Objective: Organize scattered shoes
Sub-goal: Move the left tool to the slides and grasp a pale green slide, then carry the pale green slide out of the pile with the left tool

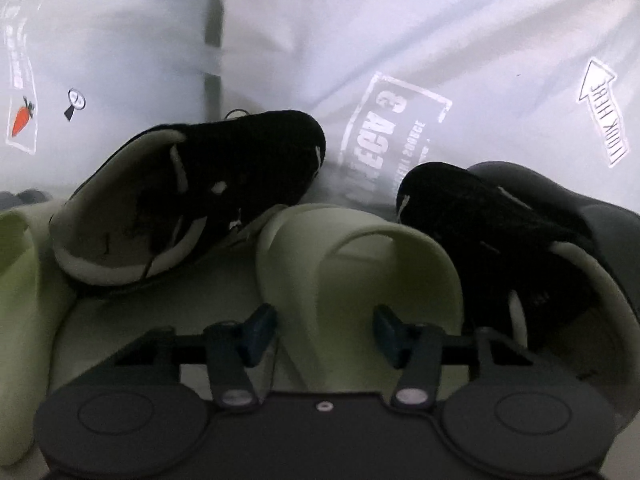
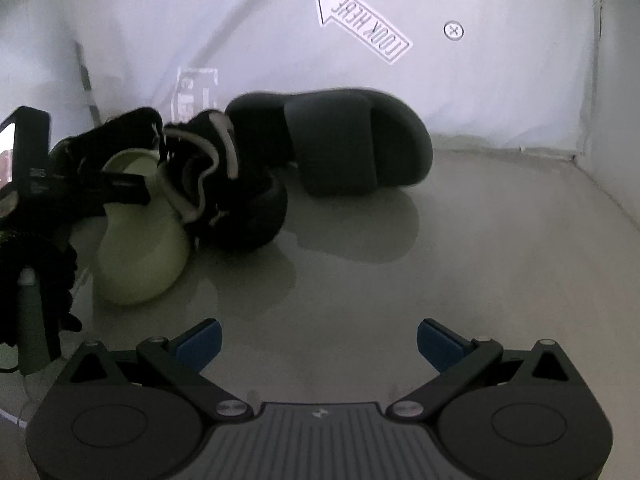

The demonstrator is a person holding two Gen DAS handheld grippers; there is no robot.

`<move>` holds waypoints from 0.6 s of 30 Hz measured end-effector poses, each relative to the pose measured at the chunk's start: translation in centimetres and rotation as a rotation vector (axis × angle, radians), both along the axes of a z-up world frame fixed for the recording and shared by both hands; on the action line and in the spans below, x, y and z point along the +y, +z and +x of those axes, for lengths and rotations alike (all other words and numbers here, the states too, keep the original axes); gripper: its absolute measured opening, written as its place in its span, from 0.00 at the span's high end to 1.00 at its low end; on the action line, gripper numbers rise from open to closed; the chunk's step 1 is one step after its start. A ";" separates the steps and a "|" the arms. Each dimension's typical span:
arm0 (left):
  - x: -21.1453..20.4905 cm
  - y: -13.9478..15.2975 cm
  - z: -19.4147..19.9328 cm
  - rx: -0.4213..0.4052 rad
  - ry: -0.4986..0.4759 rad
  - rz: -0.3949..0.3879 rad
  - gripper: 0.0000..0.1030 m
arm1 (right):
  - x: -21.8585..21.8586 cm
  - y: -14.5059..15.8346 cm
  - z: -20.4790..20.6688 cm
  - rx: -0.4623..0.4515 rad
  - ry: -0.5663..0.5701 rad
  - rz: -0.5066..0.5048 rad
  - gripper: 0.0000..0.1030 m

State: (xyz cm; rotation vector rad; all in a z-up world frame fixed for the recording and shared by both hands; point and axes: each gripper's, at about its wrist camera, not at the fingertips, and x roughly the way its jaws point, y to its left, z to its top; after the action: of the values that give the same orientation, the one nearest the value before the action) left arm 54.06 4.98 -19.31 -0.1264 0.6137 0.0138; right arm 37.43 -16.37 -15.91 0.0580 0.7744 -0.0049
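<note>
Presently at grasp approach on pale green slide point(image 1: 360, 264). Left gripper point(image 1: 326, 330) spread, one finger on each side of slide's strap arch, nothing pinched yet; contact with strap not confirmable from left wrist view. Straddling the strap judged deliberate: arch gives a thin wall to clamp, easier than the thick sole.

Right gripper point(image 2: 318, 342) spread wide, empty, hovering over bare floor point(image 2: 480, 280), well apart from the pile. Probably held back to keep clear of left tool's work.

Shoe layout, by floor edge along printed white backdrop point(image 1: 440, 40):
- Black sneaker point(image 1: 208, 184) tipped on its side, pale lining showing, just behind and left of green slide.
- Second black sneaker point(image 1: 492, 224) right of green slide, leaning against it and against dark grey slide point(image 1: 600, 208).
- Dark grey slide point(image 2: 352, 144) nearest the back edge, tilted up off its sole, toward right corner of enclosure.
- Second pale green shoe point(image 1: 16, 300) at left margin of left wrist view, partly cut off.

Judgement: sorting barely begun; pairs mixed and touching. Risk: lifting green slide likely to topple the sneaker resting on it.
</note>
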 end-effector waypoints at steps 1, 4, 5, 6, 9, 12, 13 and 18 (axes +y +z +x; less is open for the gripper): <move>0.3 0.1 0.1 0.003 -0.010 -0.007 0.55 | 0.0 0.0 -0.2 0.003 -0.001 0.003 0.00; 0.7 0.5 0.0 0.021 -0.033 -0.017 0.62 | 0.0 0.0 -0.5 0.010 0.003 0.004 0.00; 0.6 0.7 -0.1 0.024 -0.038 -0.016 0.63 | 0.0 0.0 -0.6 0.010 0.004 0.001 0.00; 0.5 0.8 -0.2 0.024 -0.042 -0.012 0.66 | 0.1 0.1 -0.7 0.008 0.004 -0.004 0.00; 0.1 1.0 -1.1 0.023 -0.058 -0.005 0.68 | 0.0 0.6 -1.1 -0.003 0.005 -0.010 0.00; -0.2 1.1 -2.4 0.027 -0.088 -0.006 0.68 | -0.1 1.0 -1.4 -0.015 0.005 -0.019 0.00; -0.3 1.1 -2.9 0.032 -0.099 -0.007 0.68 | -0.2 1.1 -1.6 -0.015 0.005 -0.021 0.00; -1.2 1.3 -5.9 0.046 -0.142 -0.001 0.68 | -0.5 1.3 -2.7 -0.016 -0.002 -0.033 0.00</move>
State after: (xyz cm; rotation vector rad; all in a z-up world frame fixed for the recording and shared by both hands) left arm 48.18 3.82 -18.05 -0.0837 0.6677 -0.1218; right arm 34.73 -16.89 -14.60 0.0277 0.7585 -0.0192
